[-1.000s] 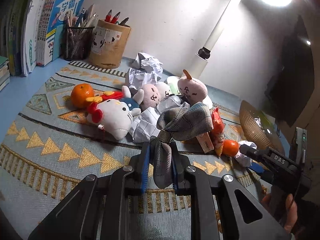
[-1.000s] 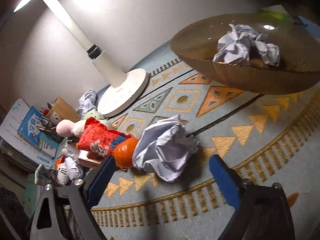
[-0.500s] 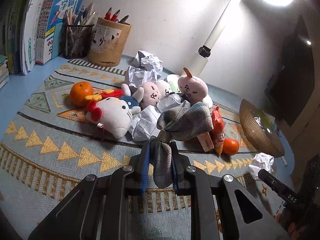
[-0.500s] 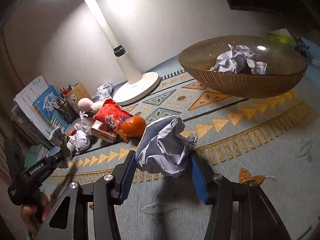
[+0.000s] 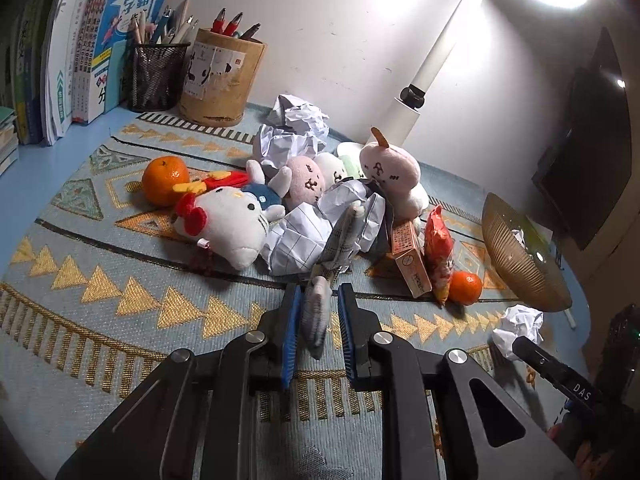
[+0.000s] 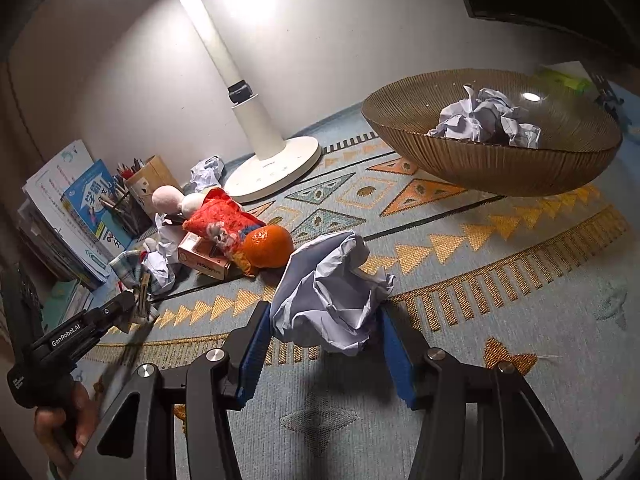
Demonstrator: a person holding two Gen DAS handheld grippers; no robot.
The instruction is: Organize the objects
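My left gripper [image 5: 316,316] is shut on a grey checked cloth [image 5: 342,236], which rises from the blue pads toward the pile of toys. In the right wrist view the same gripper [image 6: 136,308] shows at the far left with the cloth [image 6: 128,264] bunched at its tip. My right gripper [image 6: 324,332] is shut on a crumpled white paper ball [image 6: 328,296], held just above the patterned mat [image 6: 500,300]. A ribbed brown bowl [image 6: 492,160] at the far right holds crumpled paper [image 6: 484,120]. It also shows at the right of the left wrist view, as the bowl [image 5: 516,256].
A heap of plush toys [image 5: 232,220], paper balls [image 5: 296,128], a small box [image 5: 410,256], a red snack packet [image 5: 438,248] and two oranges [image 5: 165,180] lies mid-mat. Pen holders [image 5: 220,76] and books [image 5: 80,40] stand at the back left. A white lamp base [image 6: 276,168] sits behind.
The right gripper's pads closed on the paper ball and drew it back from the orange and snack packet. The cloth in the left gripper now hangs narrower. The left hand stayed put.
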